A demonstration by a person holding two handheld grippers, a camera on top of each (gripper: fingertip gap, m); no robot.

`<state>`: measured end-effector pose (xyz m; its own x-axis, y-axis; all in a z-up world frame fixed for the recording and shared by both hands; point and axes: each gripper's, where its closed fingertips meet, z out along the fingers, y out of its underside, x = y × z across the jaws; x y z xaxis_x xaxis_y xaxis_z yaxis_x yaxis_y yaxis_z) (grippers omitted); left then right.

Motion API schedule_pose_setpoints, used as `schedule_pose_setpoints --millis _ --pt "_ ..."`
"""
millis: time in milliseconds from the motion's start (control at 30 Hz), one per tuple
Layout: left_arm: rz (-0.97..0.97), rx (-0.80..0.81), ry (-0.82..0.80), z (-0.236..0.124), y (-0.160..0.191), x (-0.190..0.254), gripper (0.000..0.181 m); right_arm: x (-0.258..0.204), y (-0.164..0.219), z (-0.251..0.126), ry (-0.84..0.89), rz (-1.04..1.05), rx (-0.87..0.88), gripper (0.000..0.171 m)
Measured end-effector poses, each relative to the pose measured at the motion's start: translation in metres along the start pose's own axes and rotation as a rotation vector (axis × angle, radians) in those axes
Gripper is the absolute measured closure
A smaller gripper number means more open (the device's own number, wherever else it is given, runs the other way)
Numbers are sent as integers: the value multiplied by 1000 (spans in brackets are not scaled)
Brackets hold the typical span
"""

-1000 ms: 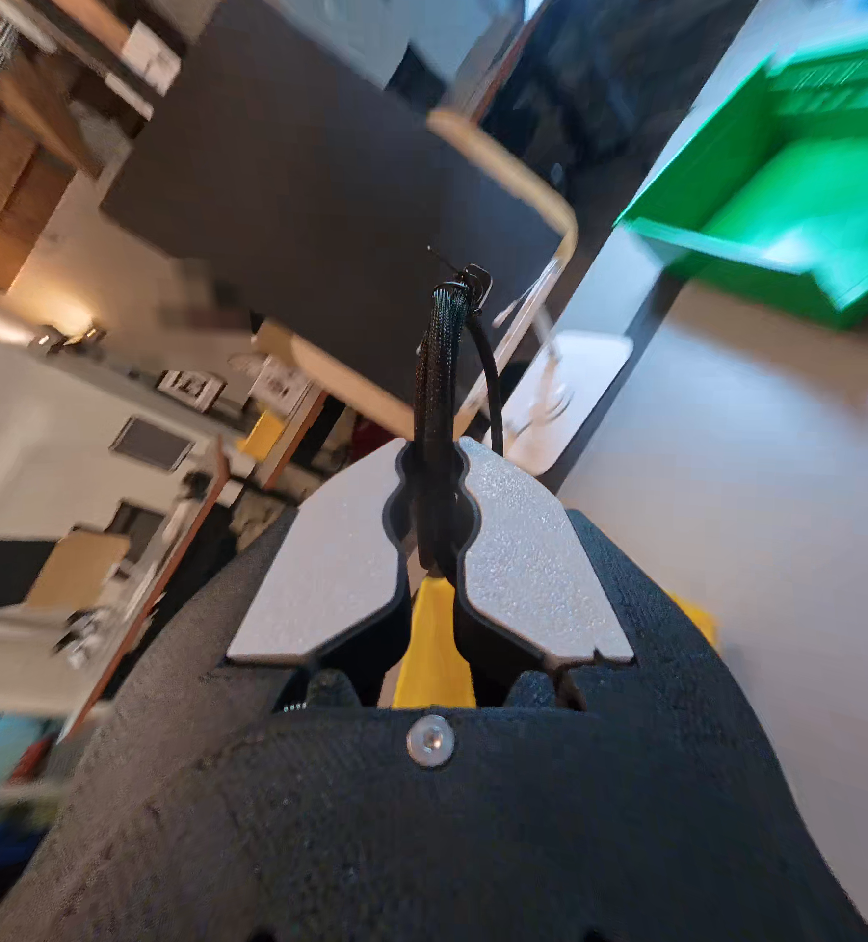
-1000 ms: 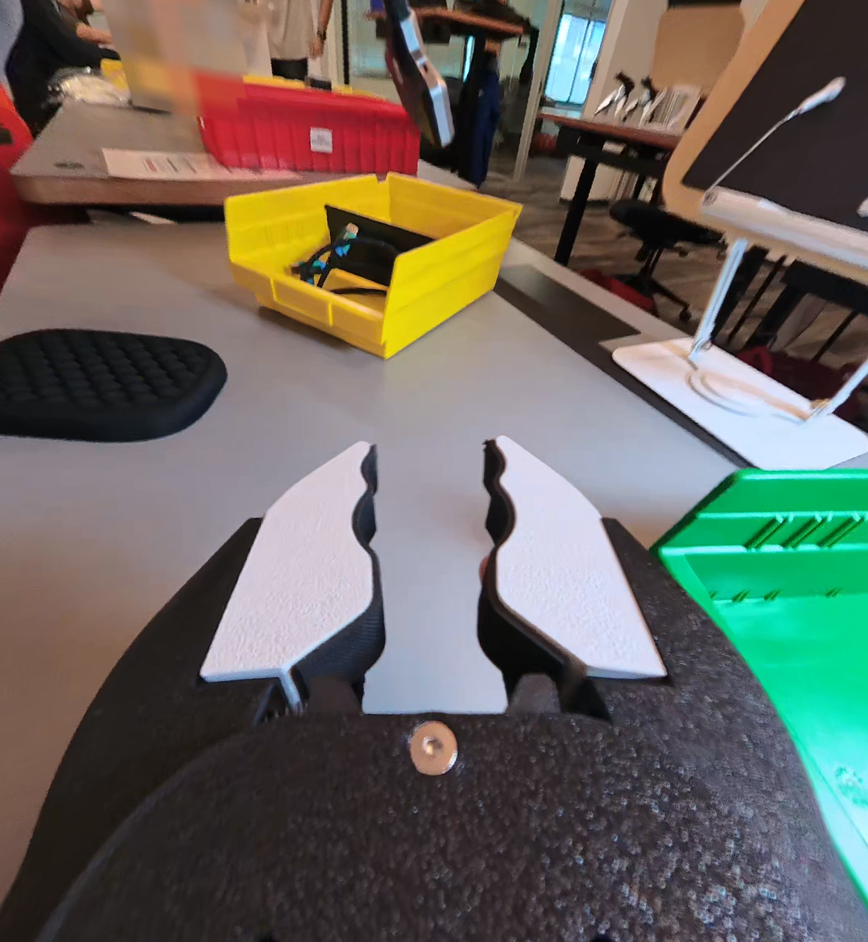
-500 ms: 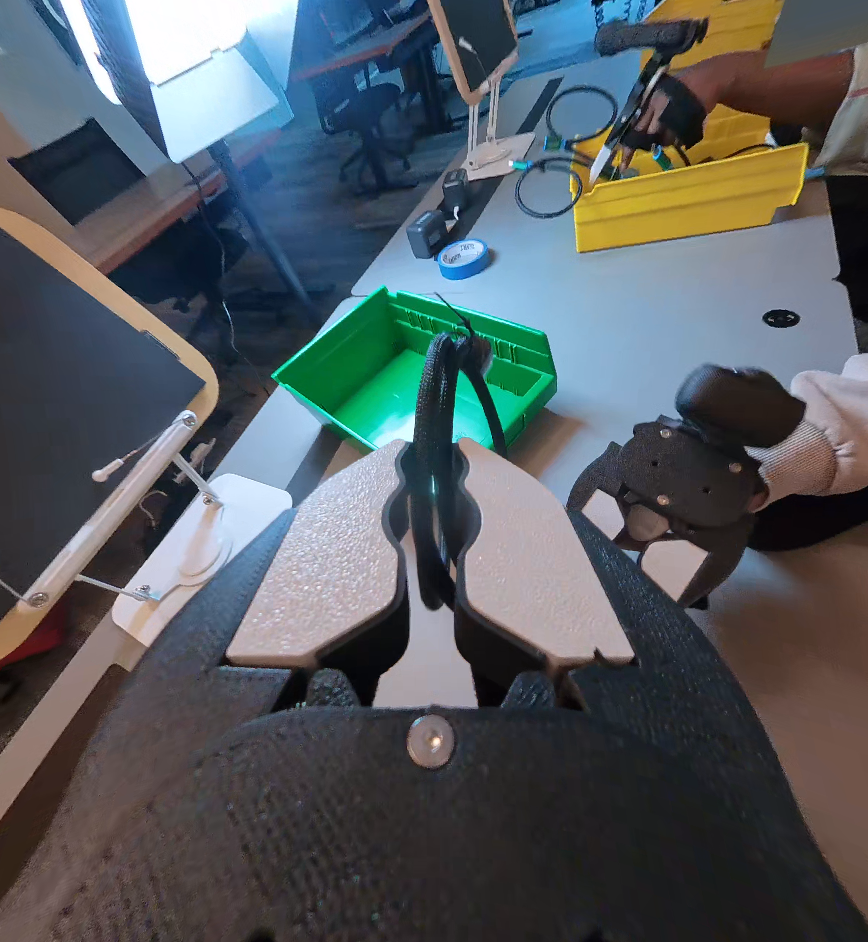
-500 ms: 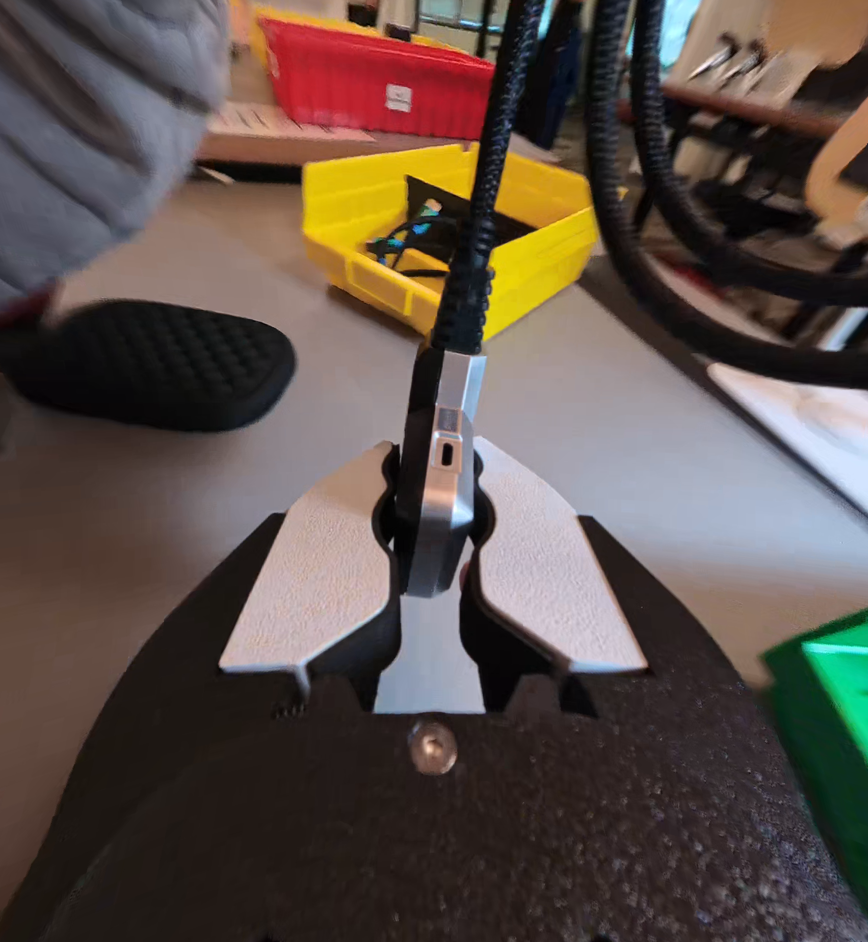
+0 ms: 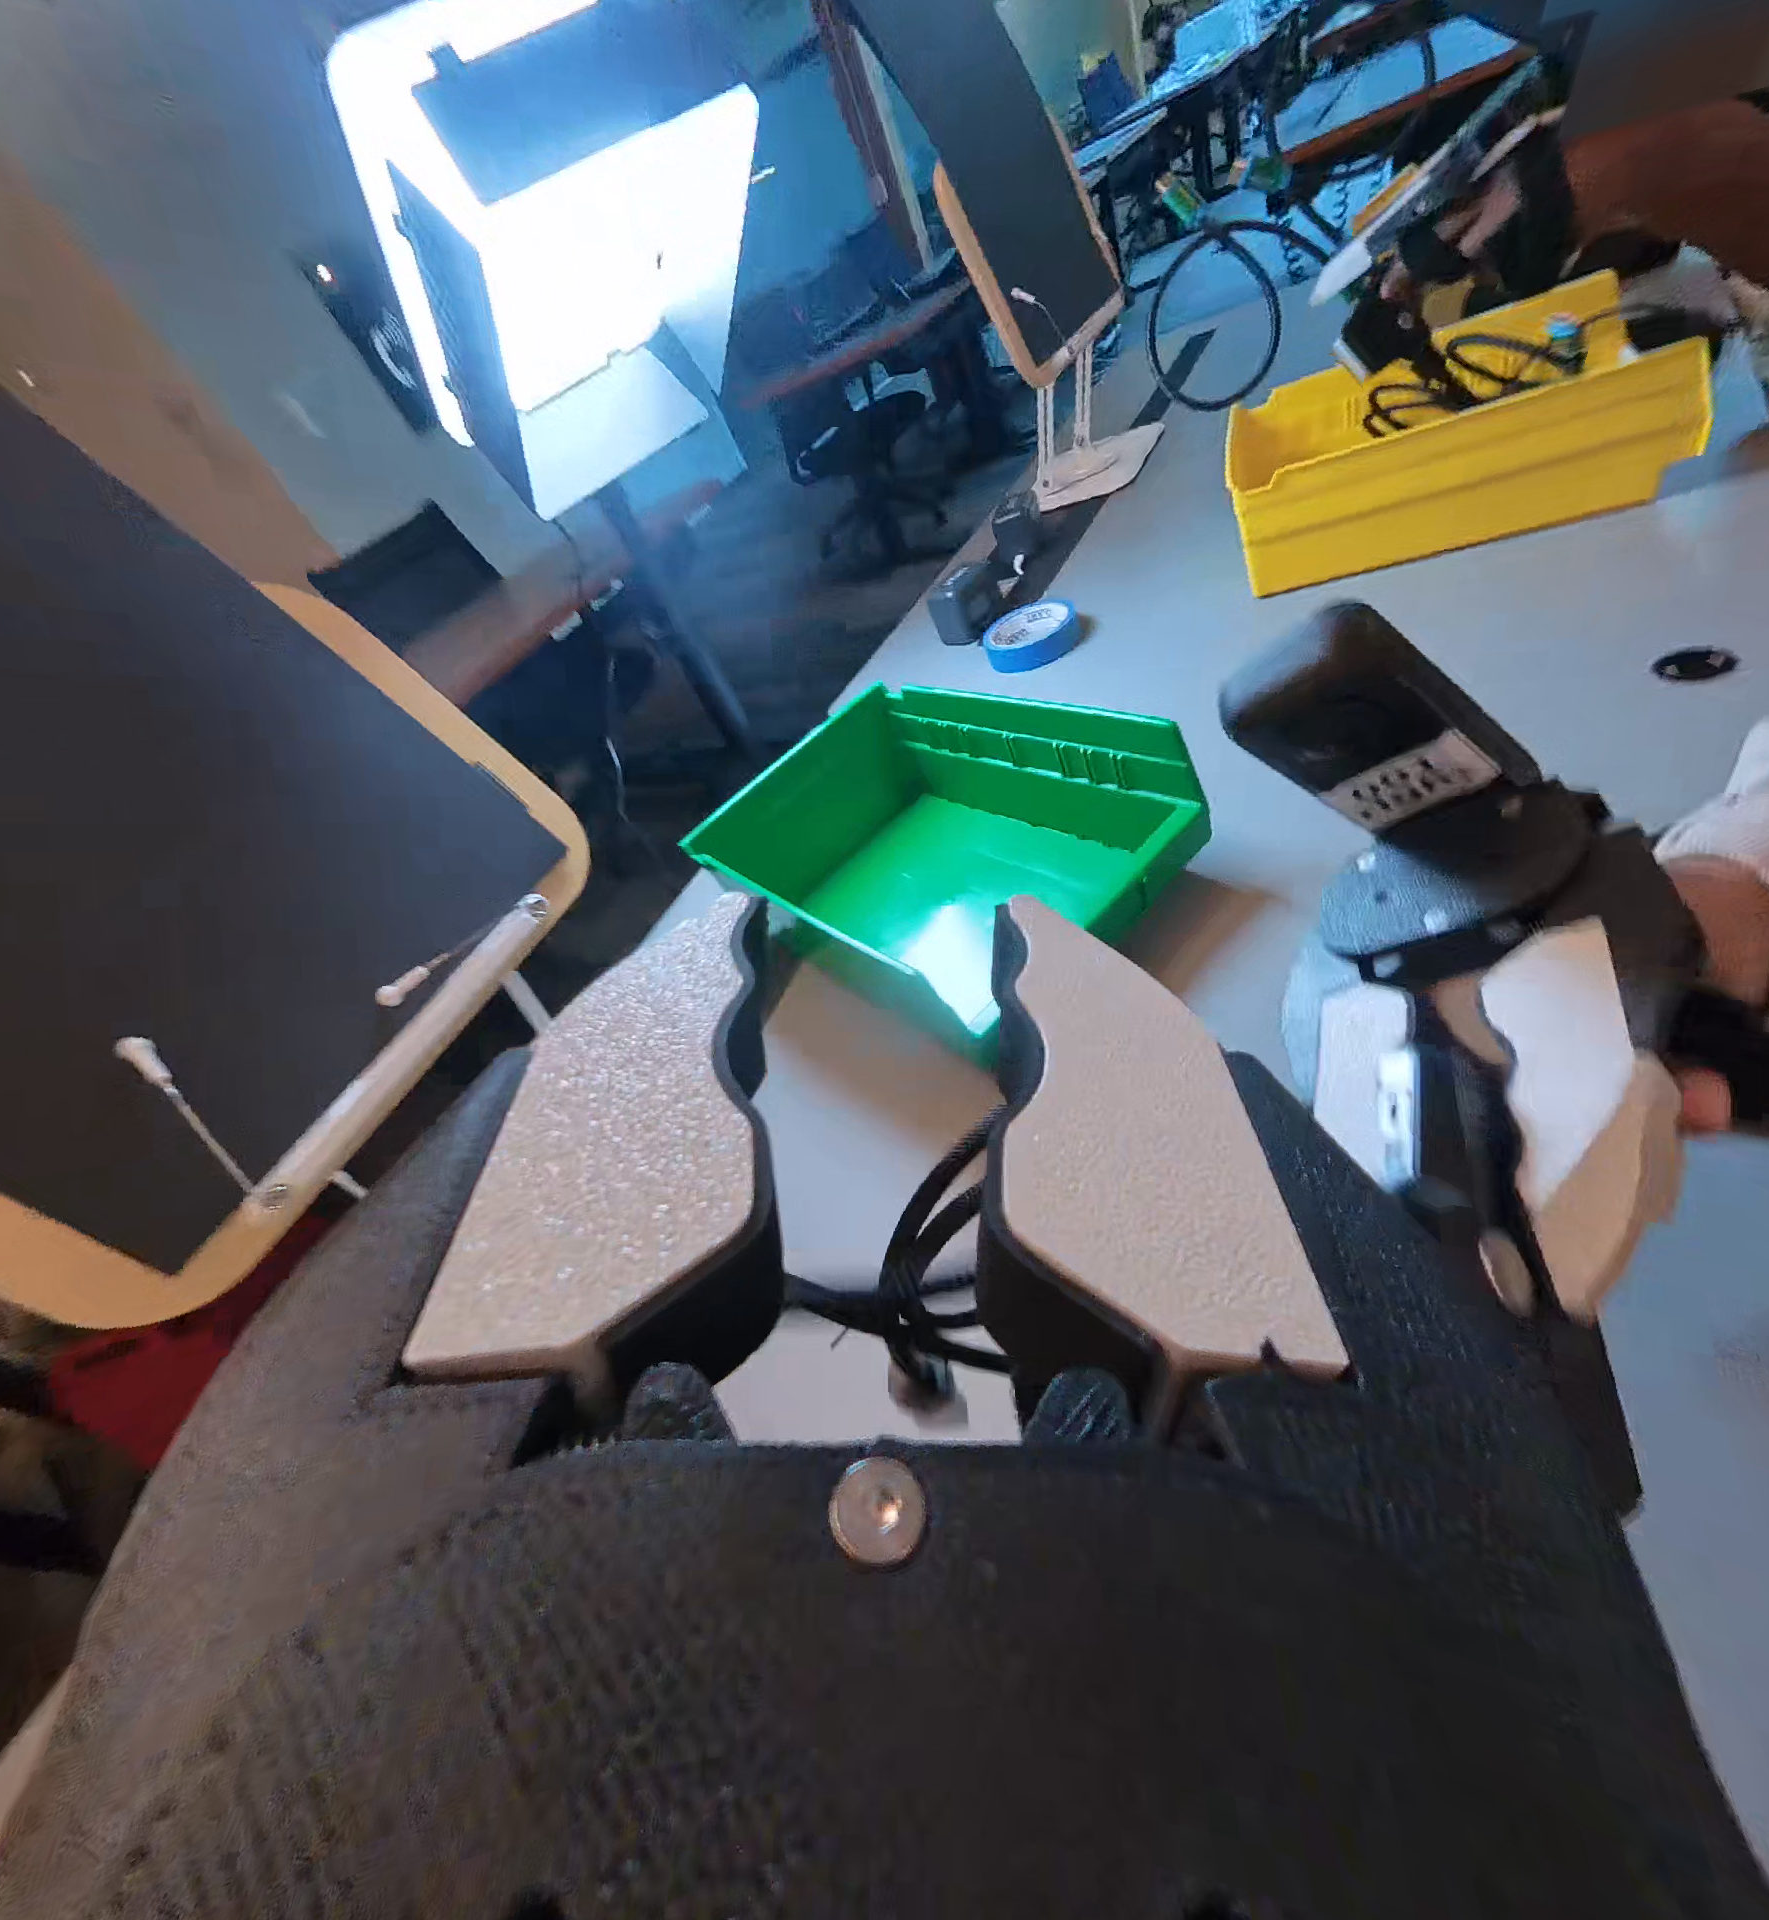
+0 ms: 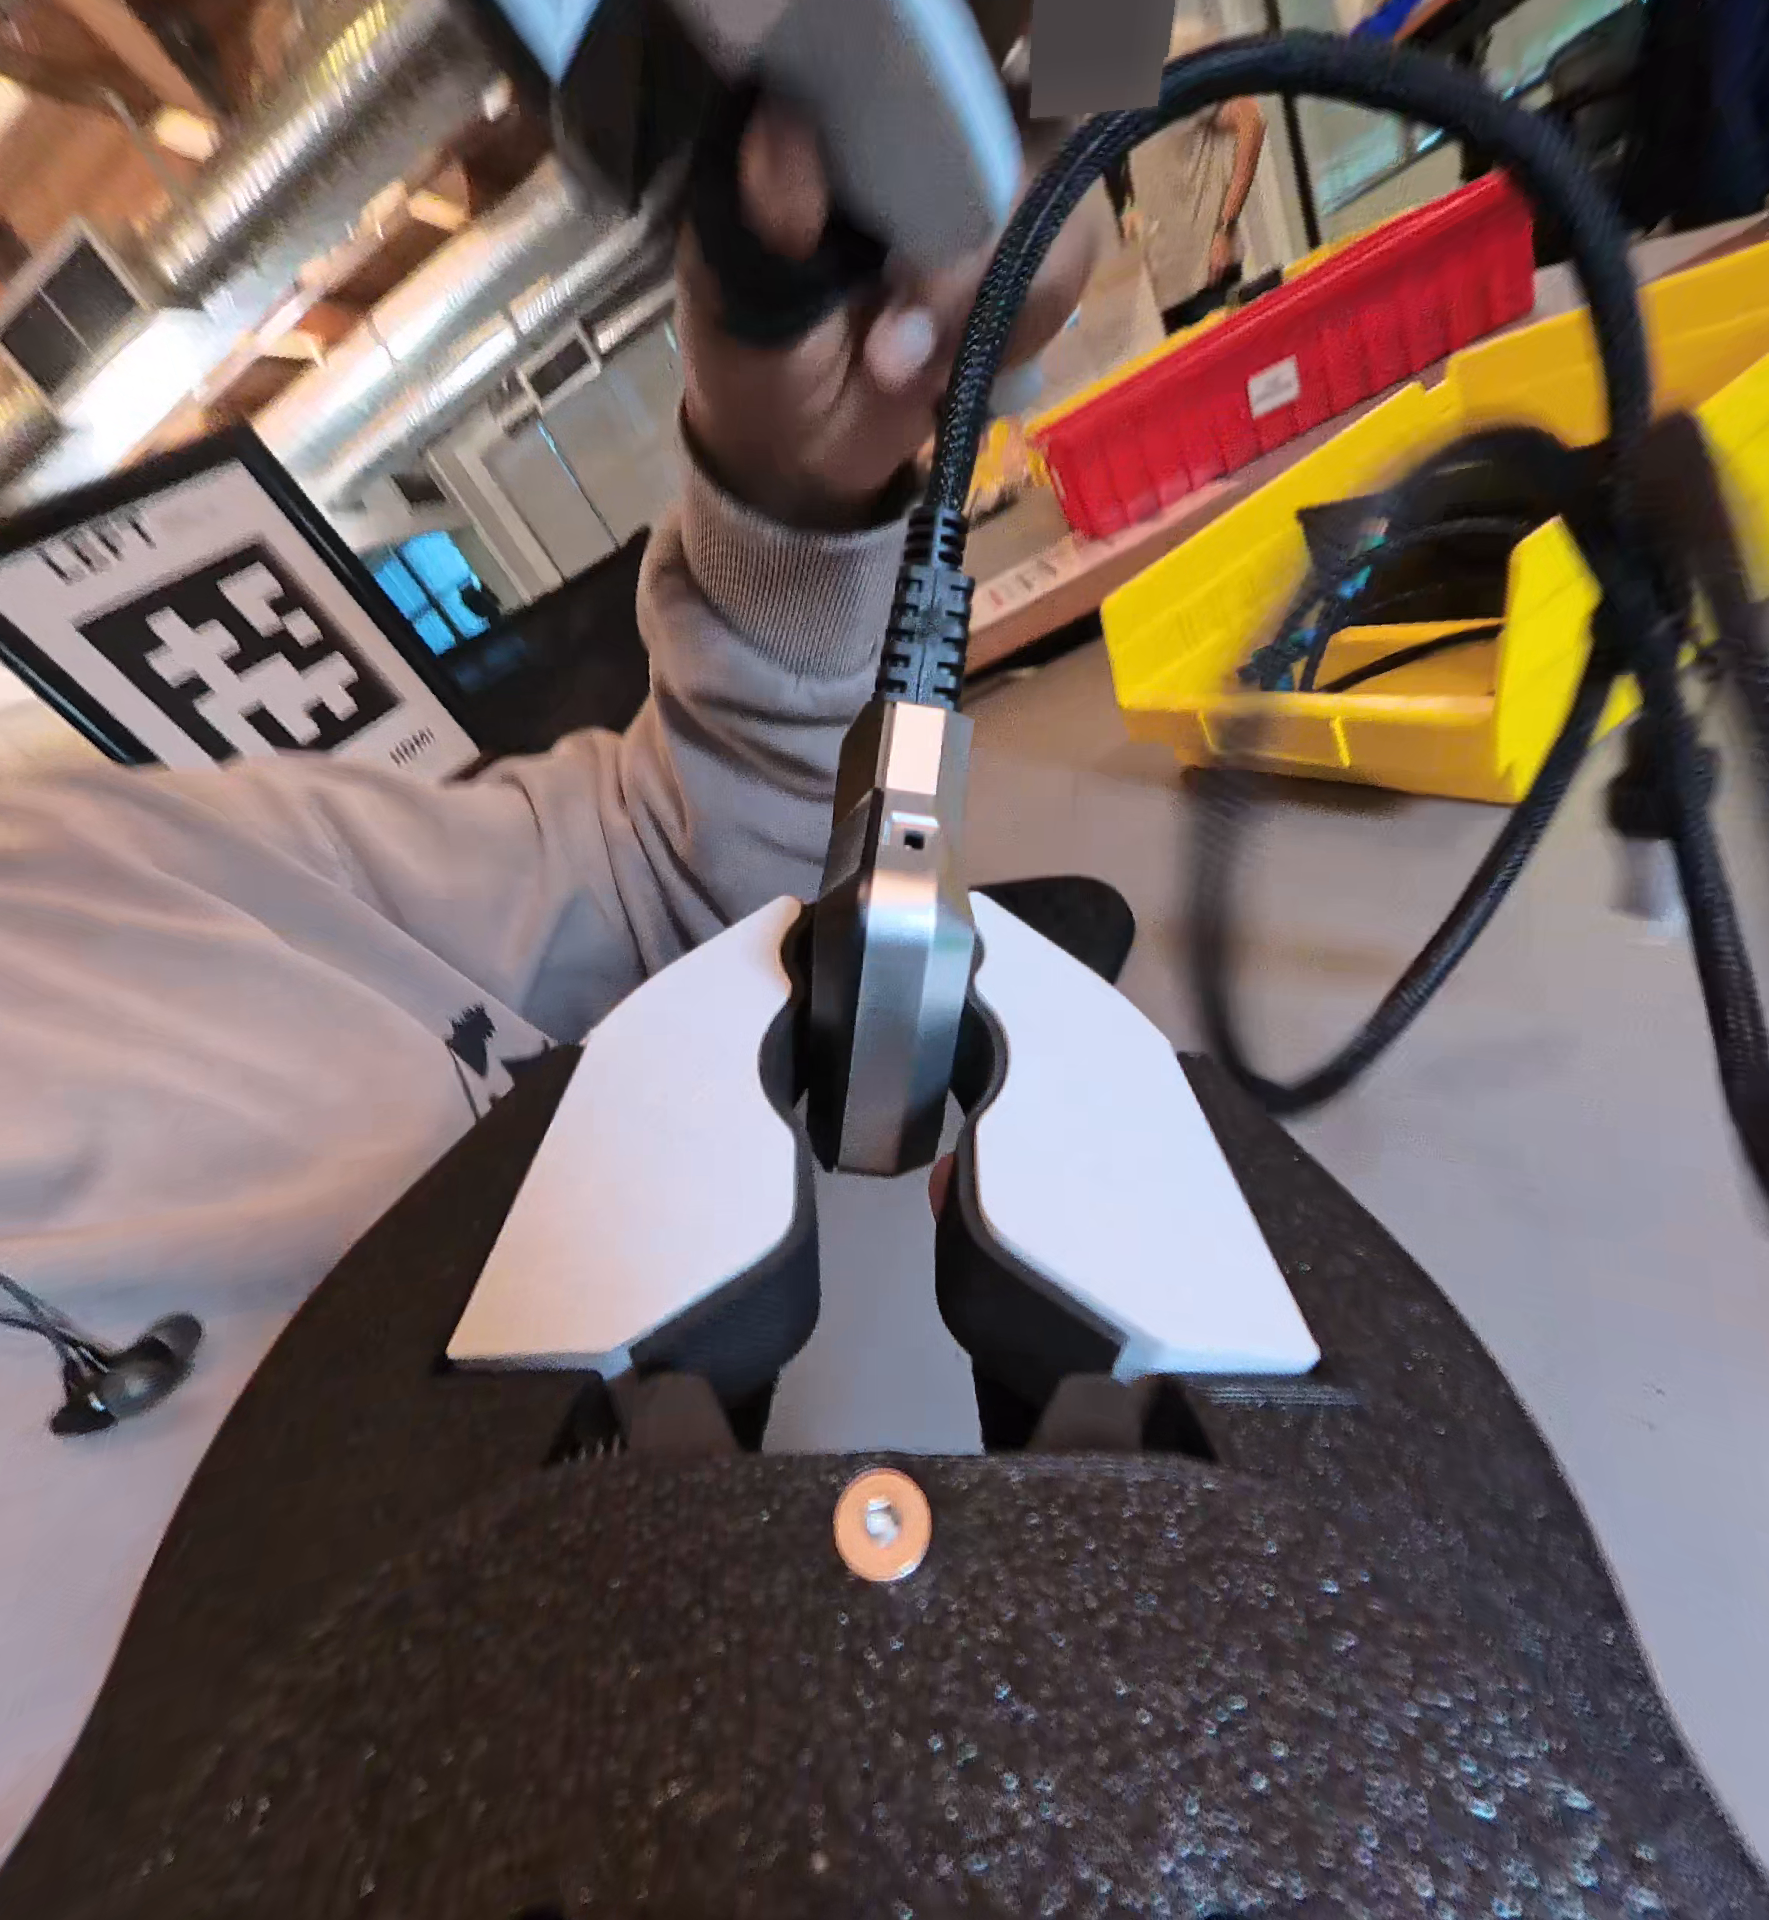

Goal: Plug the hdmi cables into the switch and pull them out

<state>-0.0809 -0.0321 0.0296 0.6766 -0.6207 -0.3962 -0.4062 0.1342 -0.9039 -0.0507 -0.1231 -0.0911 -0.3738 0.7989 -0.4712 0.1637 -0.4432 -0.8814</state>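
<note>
My left gripper (image 5: 875, 925) is open and empty above the grey table. A coiled black braided HDMI cable (image 5: 921, 1273) lies on the table below, between its fingers. My right gripper (image 6: 885, 914) is shut on the silver and black HDMI switch (image 6: 895, 997), held on edge. A black braided cable (image 6: 963, 395) leaves the switch's top through a ribbed boot and loops away to the right. In the left wrist view the right gripper (image 5: 1451, 1091) hovers at the right, shut on the switch (image 5: 1394, 1101).
A green bin (image 5: 859, 831) stands just ahead of the left gripper. A yellow bin (image 6: 1379, 707) with cables and a red bin (image 6: 1295, 343) stand farther off. A black board on a stand (image 5: 184, 831) is at the left. A blue tape roll (image 5: 1031, 634) and earphones (image 6: 121, 1382) lie on the table. Spacing between my two grippers at the tips: around 15 cm.
My left gripper has opened and let go of the cable bundle, which now lies on the table. My right gripper still holds the switch and has swung and tilted toward the left arm.
</note>
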Motion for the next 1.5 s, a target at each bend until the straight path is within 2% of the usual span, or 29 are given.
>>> schedule_pose_setpoints --millis 233,367,400,467,567,633,700,767,867,933,967,1100,1300,1400,1500 --pt "239 -49 -4 -32 31 51 140 22 -37 -29 6 243 254 149" --pt "439 -141 -18 -18 67 82 132 29 -50 -35 1 328 381 149" --pt "492 -150 -34 -13 72 87 131 28 -53 -36 -10 348 404 153" --pt "570 -155 -113 -4 74 83 126 31 -55 -37 10 372 445 149" --pt "653 -113 -181 6 69 77 130 27 -52 -33 -11 398 415 149" --pt "802 -101 -245 11 69 72 128 24 -48 -29 7 396 396 149" --pt "963 -61 -271 13 69 79 140 23 -45 -26 16 423 381 149" --pt "1039 -19 -289 11 71 82 143 25 -40 -24 38 444 363 149" --pt "955 43 -243 5 74 83 146 20 -36 -18 25 422 307 143" --pt "786 114 -181 -2 70 83 150 9 -37 -15 -19 369 253 127" --pt "681 154 -158 -8 65 80 154 2 -37 -14 -37 311 218 126" --pt "267 357 -28 -37 41 63 157 -7 -36 -21 42 -75 62 125" --pt "-255 707 201 -74 8 42 158 10 -55 -44 336 -566 -58 116" --pt "-376 796 307 -77 -7 33 159 -2 -82 -48 399 -701 -89 114" --pt "-434 790 408 -58 -8 41 160 -14 -97 -40 414 -794 -186 115"
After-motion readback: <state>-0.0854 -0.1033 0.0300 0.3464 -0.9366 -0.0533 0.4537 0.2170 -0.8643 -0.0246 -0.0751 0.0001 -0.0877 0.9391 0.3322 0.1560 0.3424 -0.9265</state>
